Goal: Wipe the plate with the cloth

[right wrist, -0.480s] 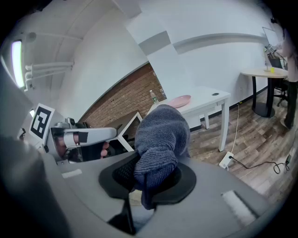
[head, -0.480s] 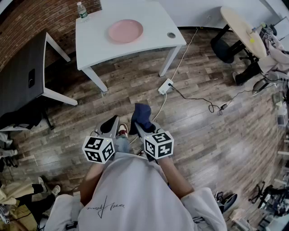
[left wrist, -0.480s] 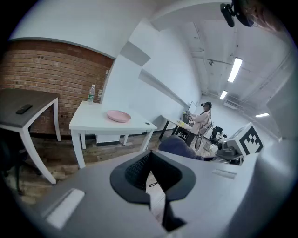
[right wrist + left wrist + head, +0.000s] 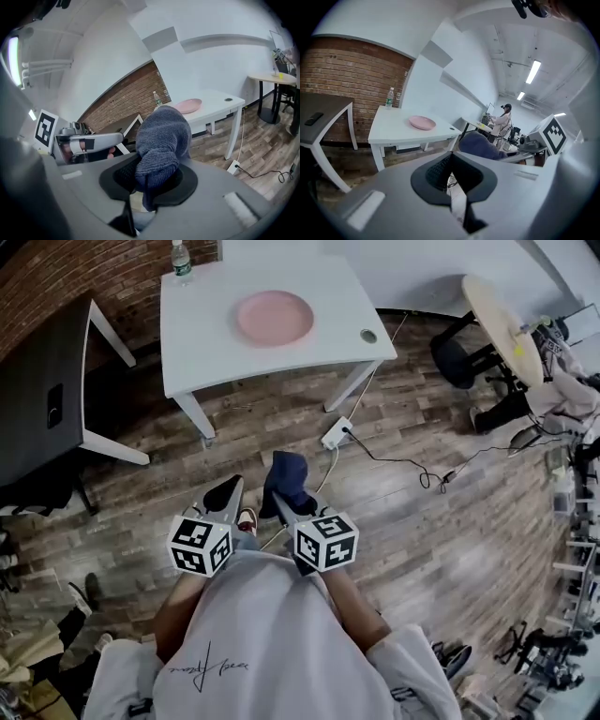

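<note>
While the right tool (image 4: 278, 505) pinches the dark blue cloth (image 4: 287, 476), the left tool (image 4: 224, 494) sits pressed together, empty; the pink plate (image 4: 274, 318) lies on the far white worktop (image 4: 202, 334).

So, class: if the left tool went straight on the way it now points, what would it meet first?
Probably the front edge of the white rectangular table. The left tool points at it across open wooden floor, with nothing between. Depth is unclear, so it might pass above the tabletop.

White T-shirt (image 4: 253, 634); left tongs (image 4: 228, 488) and right tongs (image 4: 278, 502) grey, black-padded.
</note>
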A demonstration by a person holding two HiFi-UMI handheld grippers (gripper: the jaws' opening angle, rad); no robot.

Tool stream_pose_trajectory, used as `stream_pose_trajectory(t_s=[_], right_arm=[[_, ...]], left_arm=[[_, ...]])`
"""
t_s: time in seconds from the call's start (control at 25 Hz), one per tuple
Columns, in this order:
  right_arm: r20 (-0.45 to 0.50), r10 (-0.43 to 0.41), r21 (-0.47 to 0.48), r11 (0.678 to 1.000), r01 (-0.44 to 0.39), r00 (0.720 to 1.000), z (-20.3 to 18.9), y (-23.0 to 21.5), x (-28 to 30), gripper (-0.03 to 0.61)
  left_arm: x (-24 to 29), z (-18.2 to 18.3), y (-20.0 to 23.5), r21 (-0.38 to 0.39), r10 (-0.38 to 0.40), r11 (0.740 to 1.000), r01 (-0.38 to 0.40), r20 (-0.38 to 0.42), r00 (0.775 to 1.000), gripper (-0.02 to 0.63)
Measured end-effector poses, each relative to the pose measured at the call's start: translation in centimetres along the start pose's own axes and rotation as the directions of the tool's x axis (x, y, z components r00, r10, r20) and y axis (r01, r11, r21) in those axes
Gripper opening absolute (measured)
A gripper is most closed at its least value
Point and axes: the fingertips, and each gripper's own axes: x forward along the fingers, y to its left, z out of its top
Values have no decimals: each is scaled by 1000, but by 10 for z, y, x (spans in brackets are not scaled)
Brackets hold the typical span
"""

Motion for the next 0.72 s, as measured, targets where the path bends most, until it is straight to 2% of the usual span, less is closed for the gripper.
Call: stream_pose_trajectory(t_s=[0.36, 0.56, 0.72], right_arm=[[34, 18, 15, 1000, -18, 999, 37, 2, 11, 97], [25, 28, 49, 998, -29, 999, 52, -28, 22, 98], [14, 62, 50, 997, -63, 998, 77, -60, 42, 98]], left_arm=[[19, 16, 18, -57, -52, 997, 51, -9, 999, 15], [55, 19, 18, -26, -60, 998, 59, -41, 997, 15], [92, 42, 26, -19, -25, 1000, 25, -27, 999, 15]])
